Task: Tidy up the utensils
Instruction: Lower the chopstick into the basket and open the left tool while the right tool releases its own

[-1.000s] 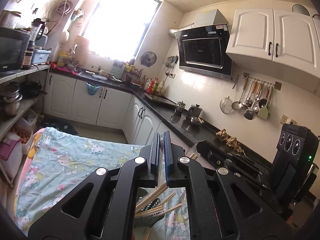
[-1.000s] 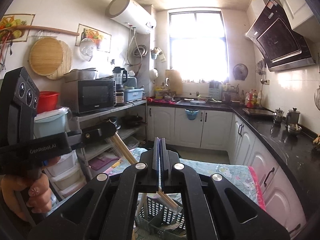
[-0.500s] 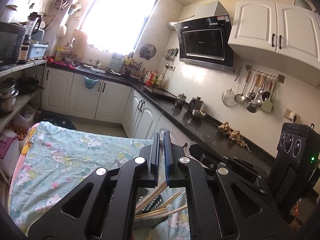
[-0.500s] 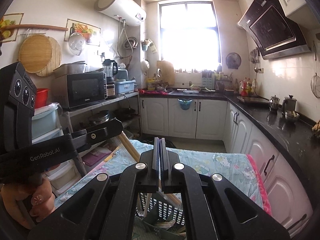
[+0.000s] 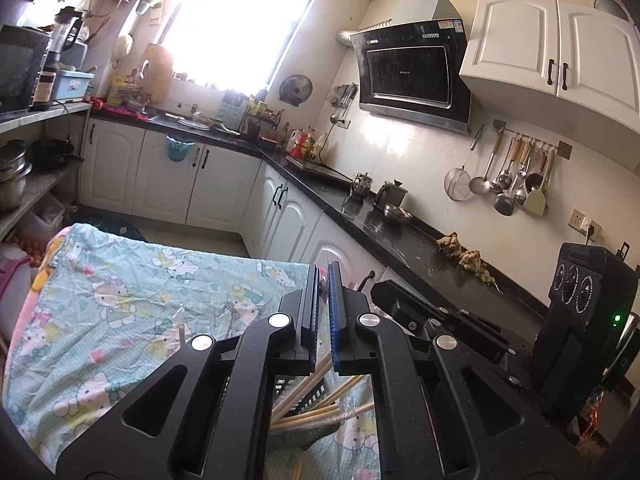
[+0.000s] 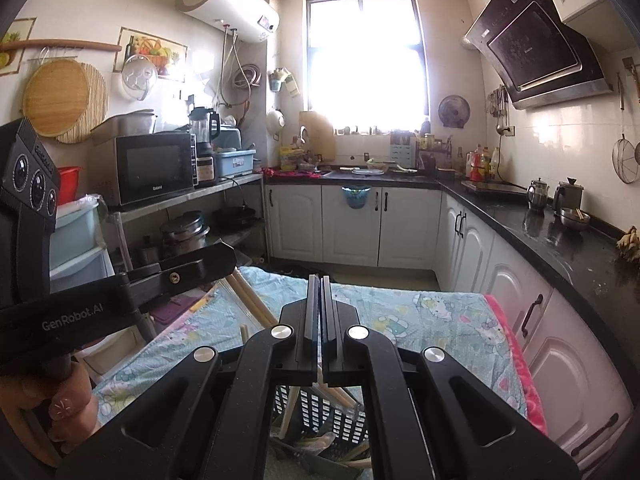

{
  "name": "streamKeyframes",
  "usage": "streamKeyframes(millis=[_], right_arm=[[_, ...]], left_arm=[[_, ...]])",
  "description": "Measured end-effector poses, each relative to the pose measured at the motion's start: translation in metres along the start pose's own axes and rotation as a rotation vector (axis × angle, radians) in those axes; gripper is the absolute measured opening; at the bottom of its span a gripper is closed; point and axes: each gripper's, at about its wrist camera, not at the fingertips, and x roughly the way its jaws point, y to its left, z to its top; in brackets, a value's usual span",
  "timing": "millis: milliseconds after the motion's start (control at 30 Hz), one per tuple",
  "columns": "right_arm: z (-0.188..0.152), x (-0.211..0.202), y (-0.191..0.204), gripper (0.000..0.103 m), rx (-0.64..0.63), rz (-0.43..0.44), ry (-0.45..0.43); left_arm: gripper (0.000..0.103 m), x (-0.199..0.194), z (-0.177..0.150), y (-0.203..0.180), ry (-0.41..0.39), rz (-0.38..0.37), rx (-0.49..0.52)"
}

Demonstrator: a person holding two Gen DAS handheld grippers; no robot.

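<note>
Both grippers sank toward pale wooden chopsticks.

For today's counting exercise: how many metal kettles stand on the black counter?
2. The small kettle stands on the black counter; the taller kettle is beside it, next to a metal bowl. Others may hide in the far clutter.

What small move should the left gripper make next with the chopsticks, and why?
Probably lower the left gripper a little toward the black basket. Its jaws are shut on the chopsticks, which slant down toward the basket, where other chopsticks already lie.
</note>
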Motion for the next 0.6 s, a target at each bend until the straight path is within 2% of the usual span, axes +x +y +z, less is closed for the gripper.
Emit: streamKeyframes(millis=[367,467,533,600], right_arm=[[-0.017,0.007,-0.004,0.004,0.013,0.005,0.036],[-0.021,0.006,-0.006,0.018,0.027,0.01,0.046],[-0.023,0.005,-0.007,0.024,0.032,0.011,0.048],[-0.024,0.004,-0.008,0.027,0.037,0.011,0.052]], left_arm=[[0.002,0.009,-0.016,0.006,0.047,-0.002,-0.015],[0.003,0.011,-0.021,0.009,0.064,0.001,-0.024],[0.015,0.011,-0.023,0.011,0.069,0.005,-0.029],[0.019,0.01,-0.024,0.012,0.073,0.008,-0.035]])
